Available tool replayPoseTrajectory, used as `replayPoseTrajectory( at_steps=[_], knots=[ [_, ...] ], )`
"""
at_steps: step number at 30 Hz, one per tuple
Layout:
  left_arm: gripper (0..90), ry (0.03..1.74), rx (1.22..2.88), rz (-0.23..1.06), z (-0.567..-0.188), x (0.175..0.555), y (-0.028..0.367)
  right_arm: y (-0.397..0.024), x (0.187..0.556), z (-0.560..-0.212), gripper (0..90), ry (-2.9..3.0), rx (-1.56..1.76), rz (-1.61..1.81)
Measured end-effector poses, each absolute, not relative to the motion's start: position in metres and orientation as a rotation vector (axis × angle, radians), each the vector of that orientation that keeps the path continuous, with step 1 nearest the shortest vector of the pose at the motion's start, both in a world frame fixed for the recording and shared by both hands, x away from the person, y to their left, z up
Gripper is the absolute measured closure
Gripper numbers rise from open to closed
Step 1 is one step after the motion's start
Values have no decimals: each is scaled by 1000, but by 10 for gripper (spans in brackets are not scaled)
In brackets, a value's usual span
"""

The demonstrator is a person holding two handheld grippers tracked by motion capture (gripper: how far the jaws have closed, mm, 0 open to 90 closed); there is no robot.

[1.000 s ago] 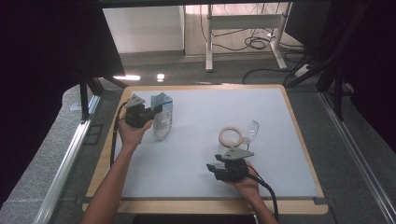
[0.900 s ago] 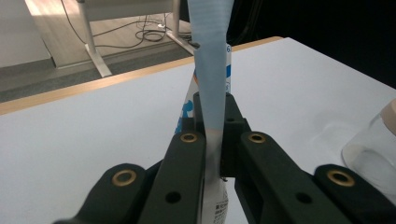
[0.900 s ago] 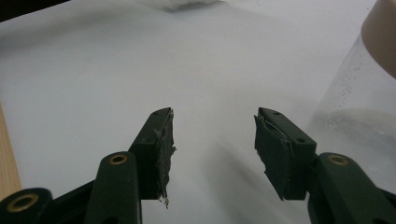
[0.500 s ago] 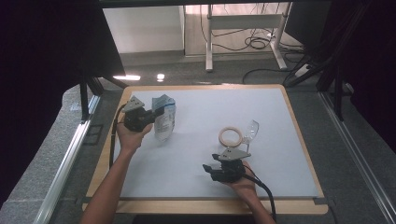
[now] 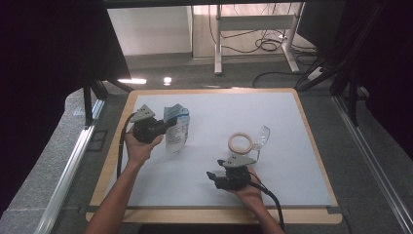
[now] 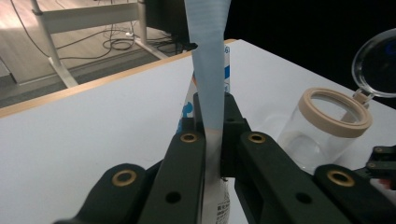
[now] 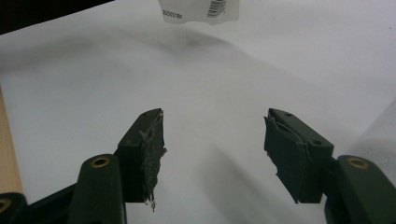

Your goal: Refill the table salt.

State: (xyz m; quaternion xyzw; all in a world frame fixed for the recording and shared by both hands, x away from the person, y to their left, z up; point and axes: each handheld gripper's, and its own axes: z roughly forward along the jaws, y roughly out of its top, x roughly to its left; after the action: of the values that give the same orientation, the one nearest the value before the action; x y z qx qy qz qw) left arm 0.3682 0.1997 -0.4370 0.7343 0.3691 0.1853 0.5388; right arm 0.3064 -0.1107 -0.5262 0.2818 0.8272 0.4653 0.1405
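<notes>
High view: a person's two forearms reach in from the near edge over a white mat on a wooden-rimmed table (image 5: 311, 146). The left gripper (image 5: 163, 127), at the left of the mat, points right, its jaws clamped on the top edge of a white and blue plastic pouch (image 5: 177, 129) that stands upright. The right gripper (image 5: 210, 175) lies low near the front edge, pointing left, holding nothing. Behind it and to the right stands a clear round jar with a beige rim (image 5: 240, 143), its clear hinged lid (image 5: 262, 136) flipped open to the right.

Left gripper view: the two black jaws pinch the pouch's blue sealed strip (image 6: 209, 79). The jar (image 6: 327, 126) stands beyond at the right; nothing can be made out inside it.

Right gripper view: the right gripper's (image 7: 212, 154) jaws have just been opening and stand well apart over bare mat, nothing between them. The pouch's lower edge, with a barcode (image 7: 200, 10), hangs at the far end.
</notes>
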Motion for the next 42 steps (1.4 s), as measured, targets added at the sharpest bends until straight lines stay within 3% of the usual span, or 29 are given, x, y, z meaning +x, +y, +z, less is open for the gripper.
replayPoseTrajectory(
  at_steps=[42],
  knots=[
    [900,759,1774,378,-417,349,164,-65,324,-522,330,2337,784,1284]
  ],
)
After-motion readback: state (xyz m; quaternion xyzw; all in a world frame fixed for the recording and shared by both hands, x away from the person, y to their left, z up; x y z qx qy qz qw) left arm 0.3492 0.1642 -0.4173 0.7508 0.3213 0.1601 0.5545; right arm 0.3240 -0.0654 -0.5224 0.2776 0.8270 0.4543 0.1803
